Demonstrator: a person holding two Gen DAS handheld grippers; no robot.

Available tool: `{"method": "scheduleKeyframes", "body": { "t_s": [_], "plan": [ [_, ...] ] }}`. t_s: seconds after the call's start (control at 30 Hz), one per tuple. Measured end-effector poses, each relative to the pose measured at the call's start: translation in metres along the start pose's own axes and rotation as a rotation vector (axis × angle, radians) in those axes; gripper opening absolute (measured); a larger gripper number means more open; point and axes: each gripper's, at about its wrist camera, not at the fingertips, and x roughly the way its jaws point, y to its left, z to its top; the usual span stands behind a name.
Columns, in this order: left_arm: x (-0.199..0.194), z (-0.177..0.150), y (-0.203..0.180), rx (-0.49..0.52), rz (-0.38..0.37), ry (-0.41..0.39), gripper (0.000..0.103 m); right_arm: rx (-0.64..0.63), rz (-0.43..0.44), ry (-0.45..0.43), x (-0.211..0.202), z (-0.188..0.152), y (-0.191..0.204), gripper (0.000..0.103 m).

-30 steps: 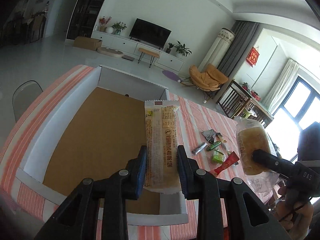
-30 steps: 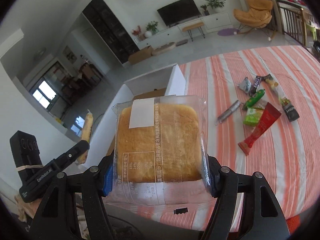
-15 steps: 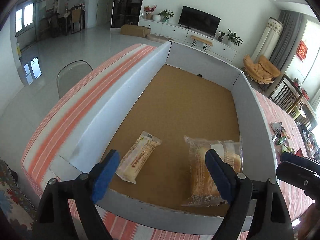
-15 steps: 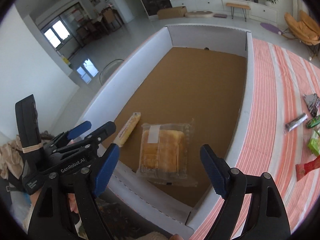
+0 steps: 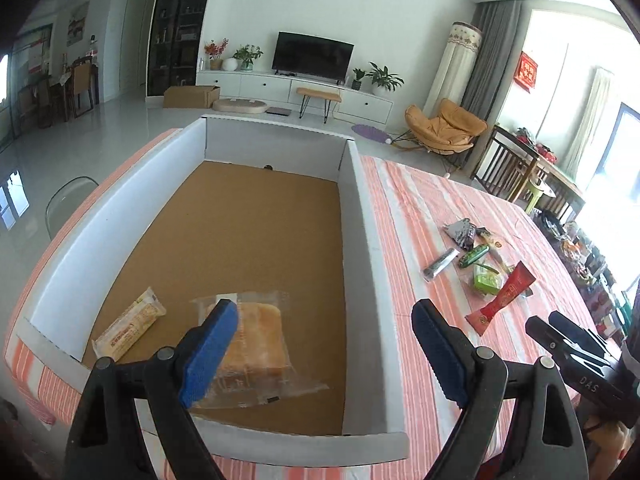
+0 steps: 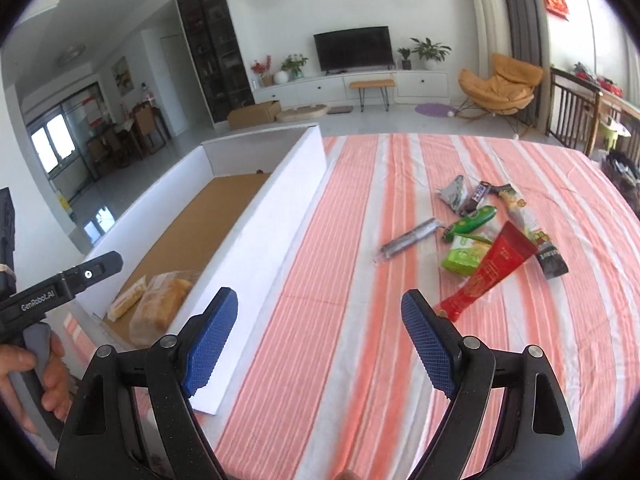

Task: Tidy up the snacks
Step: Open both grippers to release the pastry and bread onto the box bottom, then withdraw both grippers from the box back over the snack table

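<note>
A big white box (image 5: 362, 240) with a brown cardboard floor stands on the striped table. In its near end lie a long yellow snack bar (image 5: 130, 326) and a clear-wrapped square cake (image 5: 258, 340). My left gripper (image 5: 324, 354) hangs open over the box's near right corner, nothing between its blue pads. My right gripper (image 6: 318, 342) is open above the tablecloth, just right of the box wall (image 6: 276, 220). Loose snacks lie ahead of it: a red sachet (image 6: 490, 270), a green packet (image 6: 464, 254), a grey stick (image 6: 408, 240). The cake (image 6: 162, 308) shows past that wall.
The orange-and-white striped cloth (image 6: 360, 300) covers the table. A hand (image 6: 28, 384) grips the left tool's handle (image 6: 60, 286) at the left of the right wrist view. A transparent chair (image 5: 66, 204) stands left of the table. Living-room furniture lies beyond.
Both grippers opened and dropped the bar and the cake into the box. Since then they have swung right: the left to the box's near right corner, the right out over the tablecloth.
</note>
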Motion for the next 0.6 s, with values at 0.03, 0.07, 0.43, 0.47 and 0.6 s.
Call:
{"method": "scheduleKeyframes", "body": {
  "t_s": [0.03, 0.07, 0.43, 0.47, 0.6],
  "plan": [
    [-0.001, -0.002, -0.017, 0.03, -0.027, 0.005, 0.088, 0.019, -0.059, -0.007, -0.002, -0.008, -0.018, 0.086],
    [-0.001, -0.005, -0.035, 0.059, -0.059, 0.013, 0.088, 0.043, -0.119, -0.003, -0.002, -0.016, -0.037, 0.086],
    [0.046, -0.067, -0.204, 0.31, -0.321, 0.227, 0.093, 0.431, -0.386, 0.081, -0.008, -0.073, -0.186, 0.086],
    [0.057, -0.072, -0.211, 0.32, -0.314, 0.239, 0.093, 0.46, -0.378, 0.09, -0.008, -0.075, -0.191, 0.086],
    [0.103, -0.086, -0.223, 0.329, -0.256, 0.275, 0.093, 0.469, -0.397, 0.113, 0.0, -0.077, -0.197, 0.086]
  ]
}}
